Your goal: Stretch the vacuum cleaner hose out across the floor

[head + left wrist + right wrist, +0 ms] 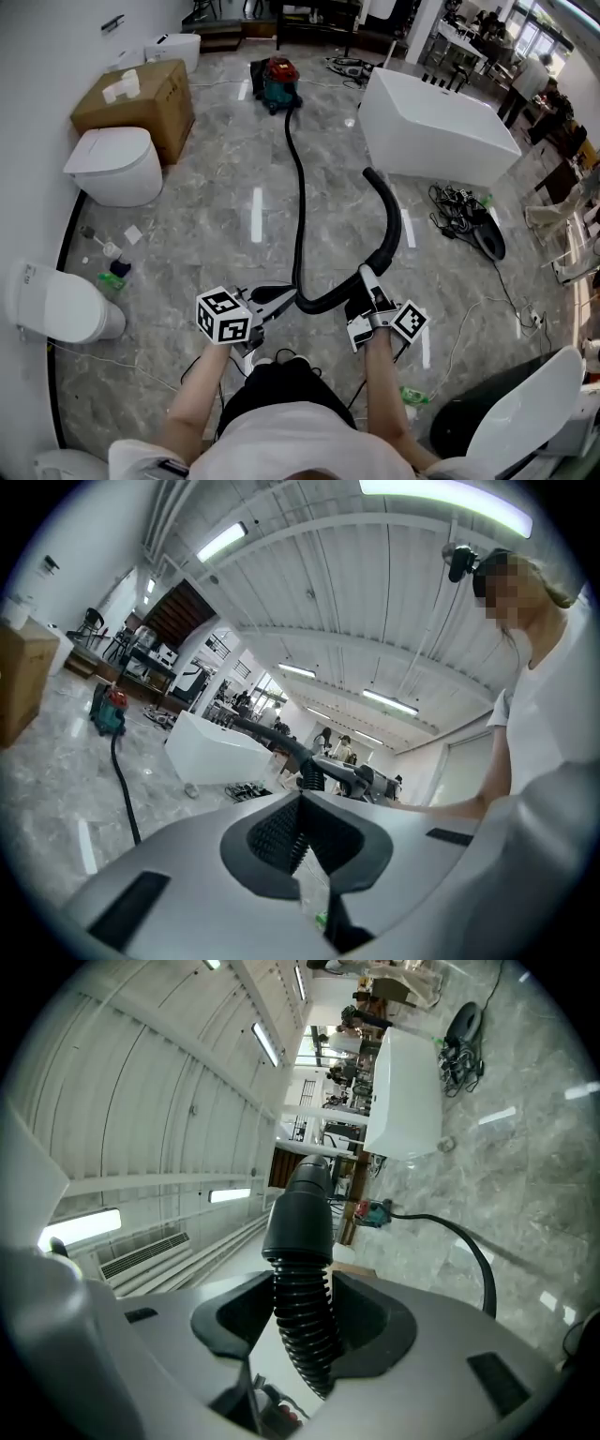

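Head view: the hose (pixel 299 187) runs from the vacuum cleaner (pixel 278 82) at the far end of the floor (pixel 216 220) toward me, then bends up off the floor in front of my knees.
Right gripper view: my right gripper (pixel 305 1324) is clamped on the ribbed hose just below its smooth cuff (pixel 300 1215); the curved end tube (pixel 388 211) sticks out beyond it.
Left gripper view: my left gripper (pixel 300 829) has its jaws pressed together with nothing between them; the hose passes just beside its tips.
Handling: I judge the ribbed part light, springy and floppy. It will sag and snake rather than push, so it has to be pulled. The ribs should give the pads a good hold.
Hold: near the stiff cuff, as now, so the end does not whip about.
Room: the open lane lies down the middle. The white tub (pixel 433 127) and the cables (pixel 459 208) crowd the right. The toilet (pixel 112 167) and the cardboard box (pixel 141 98) crowd the left.
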